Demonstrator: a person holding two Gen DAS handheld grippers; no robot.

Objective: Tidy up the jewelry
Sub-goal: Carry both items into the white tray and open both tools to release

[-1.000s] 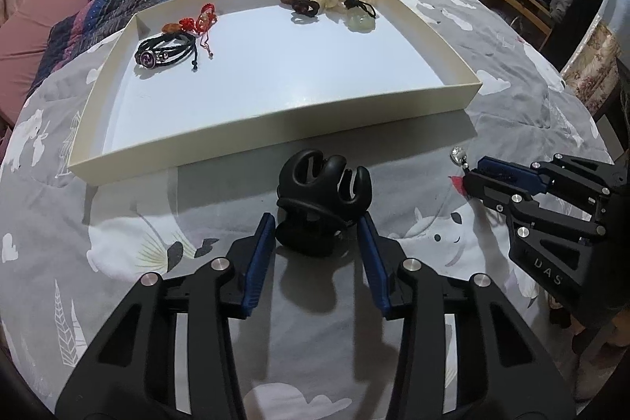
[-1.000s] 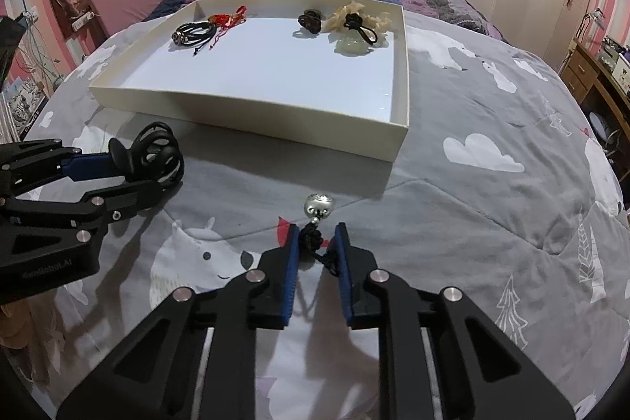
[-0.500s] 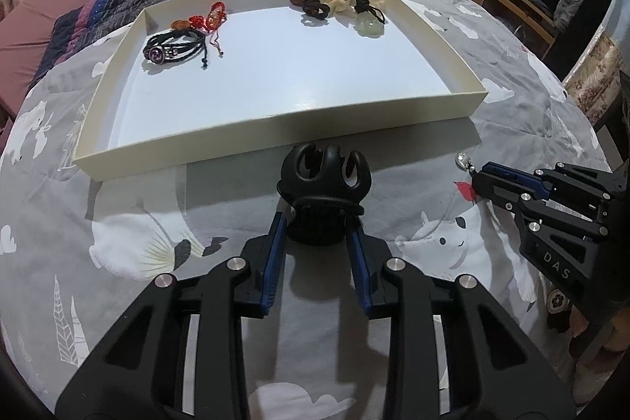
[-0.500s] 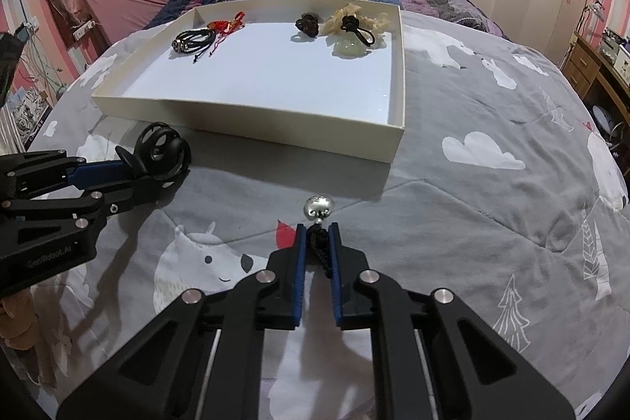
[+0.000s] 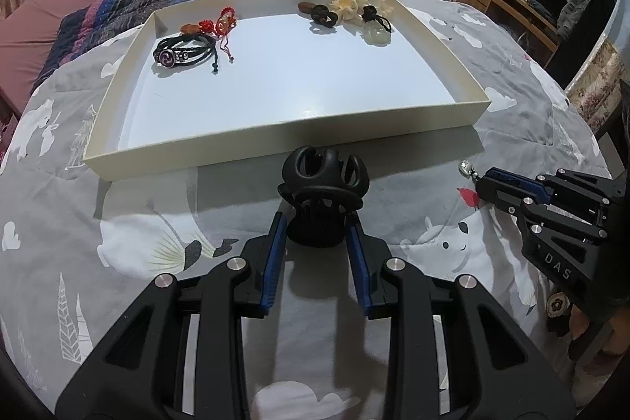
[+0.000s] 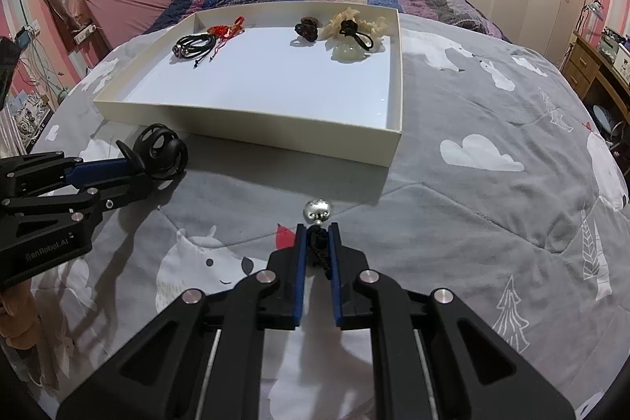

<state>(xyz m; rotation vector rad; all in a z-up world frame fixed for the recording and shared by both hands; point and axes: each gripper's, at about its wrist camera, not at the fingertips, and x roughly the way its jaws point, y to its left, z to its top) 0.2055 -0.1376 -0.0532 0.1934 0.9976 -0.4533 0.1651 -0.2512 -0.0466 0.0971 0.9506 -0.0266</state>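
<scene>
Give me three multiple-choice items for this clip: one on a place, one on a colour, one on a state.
1. Where does the black hair claw sit?
A. inside the tray
B. on the grey quilt just in front of the tray's near wall
C. on the desk

2. What colour is the bead at the tip of the black cord?
A. red
B. green
C. silver

3. What is the state of the right gripper?
A. shut on the black cord
B. wide open above the tray
C. out of sight

Answers:
1 B: the claw stands between the left gripper fingers, outside the cream tray, on the quilt.
2 C: the bead shines metallic silver just ahead of the fingertips.
3 A: both blue pads press the cord from either side.
</scene>
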